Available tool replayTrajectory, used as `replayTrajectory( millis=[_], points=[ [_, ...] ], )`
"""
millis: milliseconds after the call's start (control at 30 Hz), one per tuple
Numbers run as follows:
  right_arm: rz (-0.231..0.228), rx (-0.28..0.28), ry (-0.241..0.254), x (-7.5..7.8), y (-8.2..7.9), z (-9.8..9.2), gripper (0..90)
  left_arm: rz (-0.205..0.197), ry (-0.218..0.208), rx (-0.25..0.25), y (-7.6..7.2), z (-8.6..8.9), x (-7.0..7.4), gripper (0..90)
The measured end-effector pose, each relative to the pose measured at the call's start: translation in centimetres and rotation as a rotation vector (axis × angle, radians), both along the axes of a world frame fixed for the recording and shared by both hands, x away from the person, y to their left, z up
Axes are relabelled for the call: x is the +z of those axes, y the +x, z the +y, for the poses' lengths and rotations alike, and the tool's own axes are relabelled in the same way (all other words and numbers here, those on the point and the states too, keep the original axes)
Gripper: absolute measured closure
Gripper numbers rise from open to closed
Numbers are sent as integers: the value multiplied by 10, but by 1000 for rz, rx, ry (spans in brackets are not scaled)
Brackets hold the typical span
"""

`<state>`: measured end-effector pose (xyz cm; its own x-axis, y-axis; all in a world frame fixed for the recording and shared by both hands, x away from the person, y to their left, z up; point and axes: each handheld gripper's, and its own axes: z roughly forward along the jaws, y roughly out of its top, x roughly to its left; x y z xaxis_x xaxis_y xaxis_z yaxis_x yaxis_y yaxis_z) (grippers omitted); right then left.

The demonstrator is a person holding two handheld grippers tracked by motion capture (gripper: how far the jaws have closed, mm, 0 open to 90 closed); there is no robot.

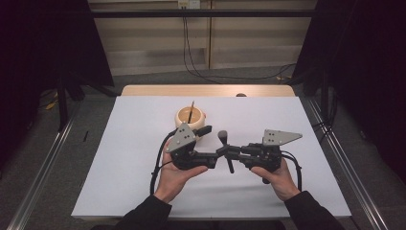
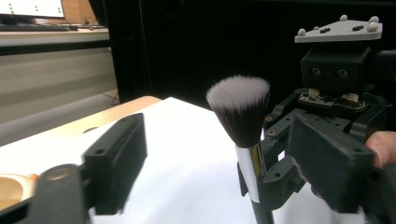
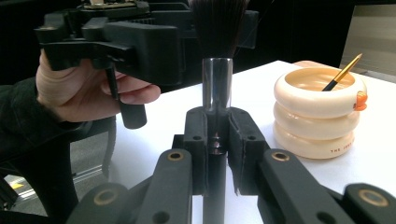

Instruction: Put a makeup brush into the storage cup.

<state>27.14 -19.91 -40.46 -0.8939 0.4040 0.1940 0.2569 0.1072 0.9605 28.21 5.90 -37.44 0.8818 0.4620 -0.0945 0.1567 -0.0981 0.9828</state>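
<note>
Right claw [image 3: 217, 140] clamped on the makeup brush [image 3: 217, 84] handle, bristles up. Left claw [image 2: 219, 154] open beside the brush, not touching it. Cream holder [image 3: 320, 112] stands on the table [image 1: 143, 143].

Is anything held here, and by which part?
Yes: the right hand-held gripper clamps the brush by its dark handle, just below the silver ferrule, bristles up.

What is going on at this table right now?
A person holds a tool in each hand above a white table. The right tool is shut on the handle of a makeup brush, held upright with its bristles up. The left tool faces it with open jaws, not gripping the brush. Behind stands a cream ringed holder with a thin brush leaning inside.
</note>
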Motion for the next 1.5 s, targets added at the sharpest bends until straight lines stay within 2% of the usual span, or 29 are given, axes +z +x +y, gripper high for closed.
replayTrajectory(
  millis=[100,167,200,267,433,667,833,1000,1233,1300,1500],
  points=[
    [-2,0,-1,0,0,1,782,9,18,-20,2,0,-1,281],
    [-4,-2,-2,0,0,1,782,25,11,-33,2,-1,-1,339],
    [-5,-6,-3,0,0,1,782,22,19,-40,3,-1,-1,345],
    [-5,-6,-4,0,0,2,782,28,20,-52,3,-2,-1,416],
    [-7,-15,-1,0,0,2,782,62,-2,-73,5,-1,-2,541],
    [-7,-18,-1,-1,1,2,782,82,6,-97,5,-4,-3,610],
    [-7,-17,-1,-1,1,1,782,93,17,-112,5,-5,-4,714],
    [-12,-19,-4,0,1,2,782,118,-1,-131,6,-5,-3,754],
    [-15,-18,-4,-1,0,2,781,138,-9,-126,6,-5,-2,774],
    [-13,-17,-5,-1,1,2,780,144,0,-130,6,-5,-2,775],
    [-14,-10,9,-1,1,3,774,137,-7,-124,5,-4,-1,776]
  ],
)
